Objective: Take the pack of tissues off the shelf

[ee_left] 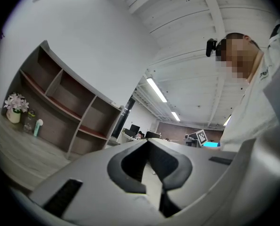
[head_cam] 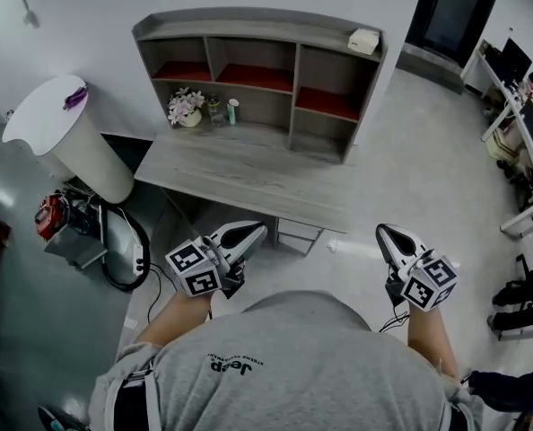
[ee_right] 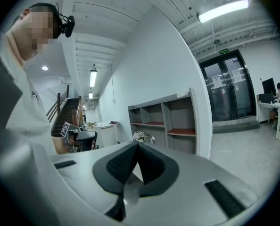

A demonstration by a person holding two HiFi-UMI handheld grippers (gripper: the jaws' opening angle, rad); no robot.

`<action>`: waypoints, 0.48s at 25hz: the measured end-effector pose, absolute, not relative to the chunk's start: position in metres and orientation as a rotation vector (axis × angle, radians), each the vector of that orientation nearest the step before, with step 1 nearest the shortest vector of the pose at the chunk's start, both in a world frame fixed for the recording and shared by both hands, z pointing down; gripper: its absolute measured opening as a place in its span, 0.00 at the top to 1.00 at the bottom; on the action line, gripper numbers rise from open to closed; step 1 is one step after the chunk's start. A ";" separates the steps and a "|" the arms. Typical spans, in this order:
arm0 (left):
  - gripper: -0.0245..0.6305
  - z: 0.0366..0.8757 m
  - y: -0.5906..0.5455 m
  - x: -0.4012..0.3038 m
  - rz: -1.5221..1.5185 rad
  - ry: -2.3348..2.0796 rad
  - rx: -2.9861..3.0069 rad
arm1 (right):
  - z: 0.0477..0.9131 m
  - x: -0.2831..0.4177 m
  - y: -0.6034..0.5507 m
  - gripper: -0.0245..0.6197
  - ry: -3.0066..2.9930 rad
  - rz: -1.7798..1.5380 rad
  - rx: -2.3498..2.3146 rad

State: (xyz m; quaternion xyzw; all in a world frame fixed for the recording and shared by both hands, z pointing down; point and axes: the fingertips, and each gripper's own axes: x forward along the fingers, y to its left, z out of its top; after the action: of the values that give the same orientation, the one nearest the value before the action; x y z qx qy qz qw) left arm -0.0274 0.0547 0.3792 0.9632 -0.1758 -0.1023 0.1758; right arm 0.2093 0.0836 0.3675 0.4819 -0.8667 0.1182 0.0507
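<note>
The pack of tissues point(head_cam: 363, 40) is a small pale block lying on top of the grey shelf unit point(head_cam: 257, 32), at its right end. The shelf unit stands at the back of a grey wooden desk point(head_cam: 249, 173). Both grippers hover in front of the desk's near edge, well short of the shelf. My left gripper point(head_cam: 253, 232) point(ee_left: 147, 141) is shut with nothing between its tips. My right gripper point(head_cam: 388, 234) point(ee_right: 137, 145) is also shut and empty. In the right gripper view the shelf unit point(ee_right: 170, 121) shows ahead, beyond the jaws.
A vase of flowers point(head_cam: 184, 108), a jar point(head_cam: 214, 110) and a small bottle point(head_cam: 233, 110) stand on the desk under the shelf's left side. A white round-topped stand point(head_cam: 60, 133) and a red device with cables point(head_cam: 51, 215) sit left of the desk. Office desks point(head_cam: 522, 142) line the right.
</note>
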 end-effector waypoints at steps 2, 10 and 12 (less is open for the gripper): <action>0.94 0.384 0.043 -0.027 -0.285 -0.506 2.717 | 0.370 0.214 0.068 0.93 -2.630 0.370 1.476; 0.94 0.396 -0.009 -0.005 -0.282 -0.594 2.681 | 0.376 0.243 -0.010 0.93 -2.689 0.370 1.408; 0.94 0.396 -0.024 0.006 -0.282 -0.620 2.689 | 0.376 0.254 -0.036 0.93 -2.720 0.361 1.387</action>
State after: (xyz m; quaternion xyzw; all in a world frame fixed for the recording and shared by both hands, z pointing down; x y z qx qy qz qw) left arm 0.0058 -0.0244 0.3956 0.9531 -0.2197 -0.0998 0.1829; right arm 0.2543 -0.0360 0.3764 0.4509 -0.8842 0.1175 0.0334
